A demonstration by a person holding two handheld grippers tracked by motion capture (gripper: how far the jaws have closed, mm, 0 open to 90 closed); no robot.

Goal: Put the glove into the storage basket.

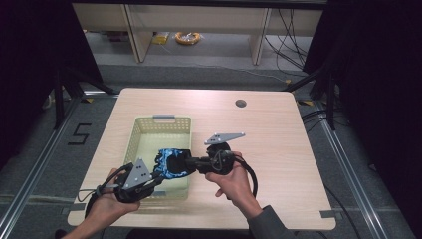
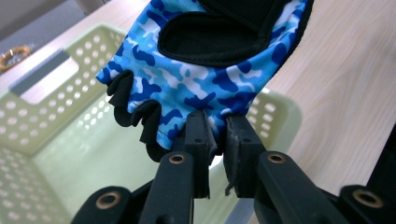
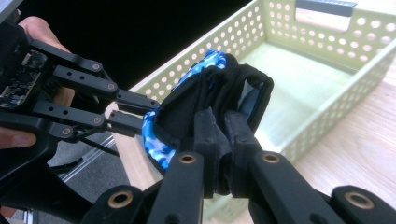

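Note:
A fingerless glove [image 1: 171, 163] in blue camouflage with black trim hangs over the near end of a pale green perforated basket [image 1: 144, 130]. Both grippers hold it at once. My left gripper [image 1: 155, 175] comes from the lower left and is shut on the glove's blue edge [image 2: 196, 88], beside its short finger stubs. My right gripper [image 1: 191, 163] comes from the right and is shut on the glove's black cuff [image 3: 224, 88]. In the right gripper view the left gripper [image 3: 135, 114] pinches the far blue edge. The glove is stretched between the two, above the basket's inside.
The basket [image 3: 327, 60] has nothing in it and stands on a light wooden table [image 1: 278, 149], with a grey handle [image 1: 163, 118] at its far end. A round cable hole [image 1: 241, 103] lies at the table's back. Shelving legs and cables stand beyond the table.

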